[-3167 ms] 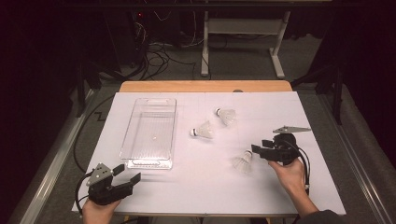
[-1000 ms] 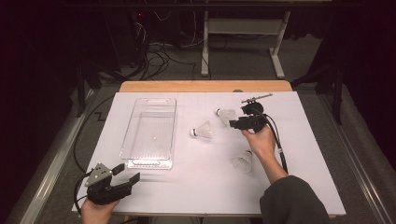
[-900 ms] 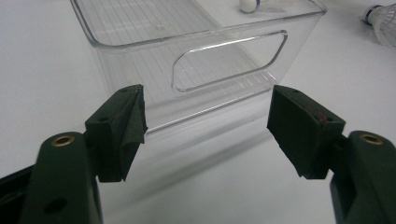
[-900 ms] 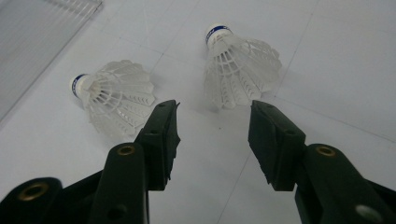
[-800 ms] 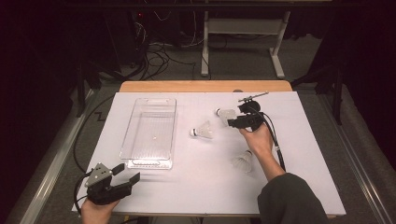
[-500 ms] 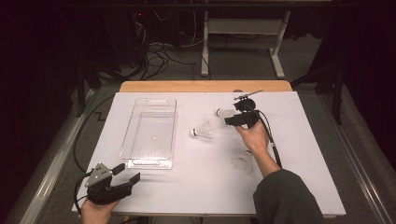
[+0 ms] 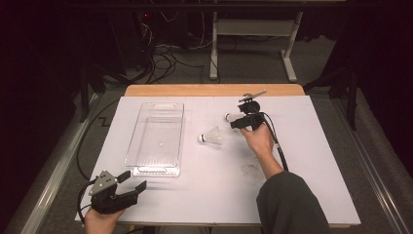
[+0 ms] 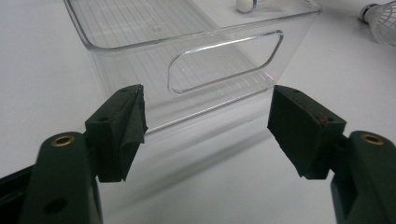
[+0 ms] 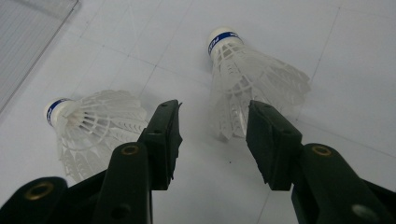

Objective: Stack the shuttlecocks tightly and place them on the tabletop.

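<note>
Three white shuttlecocks lie on the white table sheet (image 7: 316, 161). One shuttlecock (image 7: 212, 136) rests mid-table, and in the right gripper view it lies to the left (image 9: 95, 126). A second shuttlecock (image 7: 228, 116) lies farther back, with a blue-banded cork (image 9: 252, 79). My right gripper (image 7: 235, 122) stands open just behind its skirt, pads apart and not pressing (image 9: 212, 135). The third shuttlecock (image 7: 253, 170) lies beside the right forearm. My left gripper (image 7: 134, 180) rests open at the front left corner, facing the handle end of a clear plastic bin (image 8: 224, 60).
The clear bin (image 7: 156, 139) stands lengthwise on the left half of the table with nothing in it. A wooden table edge (image 7: 214, 90) runs along the back. Cables and a metal stand lie on the dark floor beyond. The right gripper's cable (image 7: 280, 153) trails along the forearm.
The right hand has moved from the table's right side back and leftward, closing in on the rear shuttlecock. The left gripper has stayed in place.
</note>
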Demonstrator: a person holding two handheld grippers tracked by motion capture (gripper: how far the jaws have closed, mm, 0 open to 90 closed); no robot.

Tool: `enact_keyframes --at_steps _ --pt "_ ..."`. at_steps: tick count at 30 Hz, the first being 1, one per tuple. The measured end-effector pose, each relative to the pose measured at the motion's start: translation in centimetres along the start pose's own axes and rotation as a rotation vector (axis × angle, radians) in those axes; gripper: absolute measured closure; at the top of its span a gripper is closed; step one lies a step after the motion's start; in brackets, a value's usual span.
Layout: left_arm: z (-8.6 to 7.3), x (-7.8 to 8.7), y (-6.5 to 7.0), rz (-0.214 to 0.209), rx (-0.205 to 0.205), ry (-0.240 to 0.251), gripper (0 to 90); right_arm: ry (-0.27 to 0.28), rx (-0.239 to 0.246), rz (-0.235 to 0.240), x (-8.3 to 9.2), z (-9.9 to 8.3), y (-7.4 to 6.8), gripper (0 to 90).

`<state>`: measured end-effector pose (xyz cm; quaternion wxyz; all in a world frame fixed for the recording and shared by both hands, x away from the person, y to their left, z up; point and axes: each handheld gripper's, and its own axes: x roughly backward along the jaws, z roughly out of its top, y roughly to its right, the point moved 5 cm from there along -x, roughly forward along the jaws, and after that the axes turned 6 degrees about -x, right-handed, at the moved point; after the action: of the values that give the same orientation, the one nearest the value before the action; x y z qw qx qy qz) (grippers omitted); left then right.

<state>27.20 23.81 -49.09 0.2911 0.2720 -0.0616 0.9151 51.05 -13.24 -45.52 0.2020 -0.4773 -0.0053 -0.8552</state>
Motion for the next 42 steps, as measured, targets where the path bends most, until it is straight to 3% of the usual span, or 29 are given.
enact_keyframes --at_steps 17,32,35,42 --pt "0.0 -0.2 0.2 -0.008 -0.012 -0.010 28.7 -0.019 -0.051 -0.021 -1.8 0.8 0.2 64.3" --pt "-0.1 -0.3 0.2 -0.014 -0.010 -0.017 29.2 -0.033 -0.042 -0.026 -2.1 0.6 0.0 84.8" --pt "-0.1 -0.3 0.2 -0.013 -0.008 -0.020 29.3 -0.035 -0.018 -0.032 -2.2 0.6 -0.2 89.0" --pt "-0.1 -0.2 0.1 -0.010 -0.008 -0.017 29.4 -0.037 0.010 -0.046 -2.2 0.5 -0.3 90.0"
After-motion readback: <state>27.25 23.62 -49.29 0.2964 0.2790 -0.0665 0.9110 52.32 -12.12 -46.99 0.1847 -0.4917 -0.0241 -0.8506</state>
